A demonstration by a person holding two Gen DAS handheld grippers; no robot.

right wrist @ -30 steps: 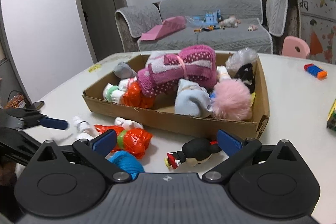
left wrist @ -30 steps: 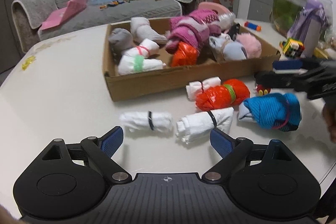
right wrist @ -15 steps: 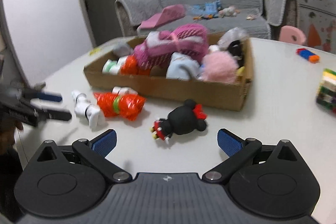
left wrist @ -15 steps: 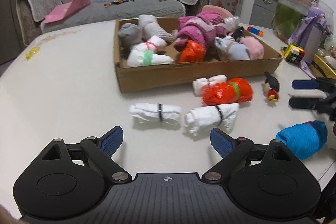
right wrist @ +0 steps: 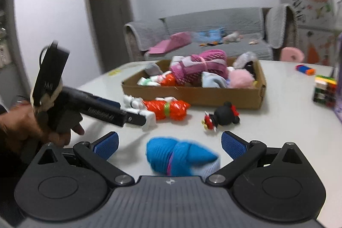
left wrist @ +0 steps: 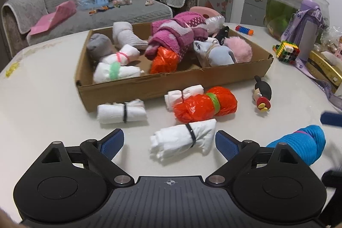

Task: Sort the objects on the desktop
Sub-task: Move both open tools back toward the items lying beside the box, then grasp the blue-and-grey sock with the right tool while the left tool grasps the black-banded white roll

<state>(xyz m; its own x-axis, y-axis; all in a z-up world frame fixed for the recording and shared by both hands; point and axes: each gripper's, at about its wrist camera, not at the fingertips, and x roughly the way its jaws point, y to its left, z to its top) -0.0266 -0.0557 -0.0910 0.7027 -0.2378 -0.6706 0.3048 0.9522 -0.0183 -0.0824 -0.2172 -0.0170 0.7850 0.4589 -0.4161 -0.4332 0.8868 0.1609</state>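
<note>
Our left claw [left wrist: 170,143] stands wide apart with nothing gripped; a white cloth roll with a black band [left wrist: 182,139] lies on the table [left wrist: 42,89] between its blue pads, untouched; a second white roll [left wrist: 121,113] lies further left, an orange bag bundle [left wrist: 205,105] just beyond, a small black doll [left wrist: 262,94] to the right, and a blue sock roll [left wrist: 303,143] near the right edge; the cardboard box [left wrist: 149,87] behind holds more bundles. From the right wrist, our right claw [right wrist: 170,145] also gapes wide and empty; the blue sock roll [right wrist: 177,158] lies between its pads, blurred, so we cannot tell whether they touch it; our left hand [right wrist: 27,127] grips its tool at the left.
</note>
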